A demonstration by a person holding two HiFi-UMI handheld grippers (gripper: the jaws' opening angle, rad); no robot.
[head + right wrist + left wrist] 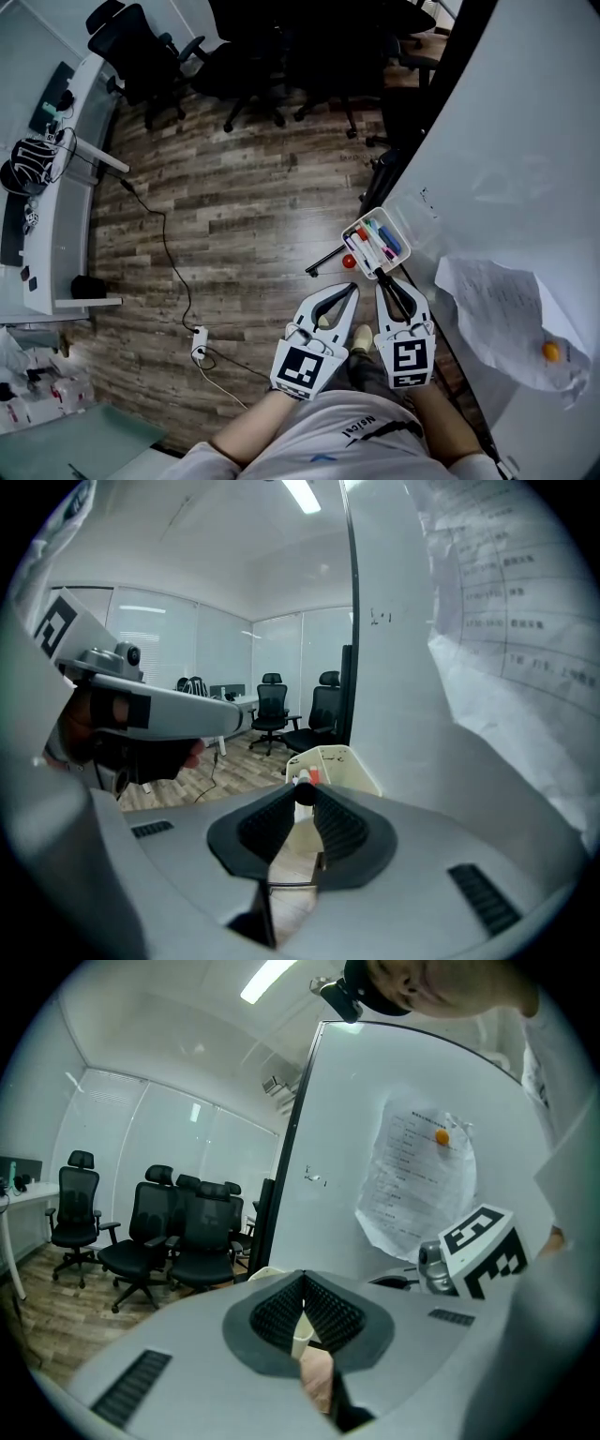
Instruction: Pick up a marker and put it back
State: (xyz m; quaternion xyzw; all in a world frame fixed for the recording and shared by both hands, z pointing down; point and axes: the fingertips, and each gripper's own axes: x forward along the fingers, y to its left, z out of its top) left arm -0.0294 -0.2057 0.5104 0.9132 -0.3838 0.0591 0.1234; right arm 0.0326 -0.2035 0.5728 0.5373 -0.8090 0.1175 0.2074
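Between the tips of the right gripper (306,802) a dark marker (305,792) is pinched. Its round end is seen head-on only in the right gripper view, and the jaws are closed on it. Just past those tips a cream tray (339,761) sits against the whiteboard (394,696), and a red-and-white pen end shows inside it. The tray's contents are made out more fully from the head view, where coloured markers (380,239) in blue, pink, green and red lie side by side. To the left of the right gripper, the left gripper (302,1281) is held with its jaw tips together and nothing between them. A creased paper sheet (412,1185) hangs on the board beyond the right gripper. Its orange magnet (442,1136) is shown only in the left gripper view and the head view. Further off, black office chairs (178,1232) stand on the wood floor (234,206).
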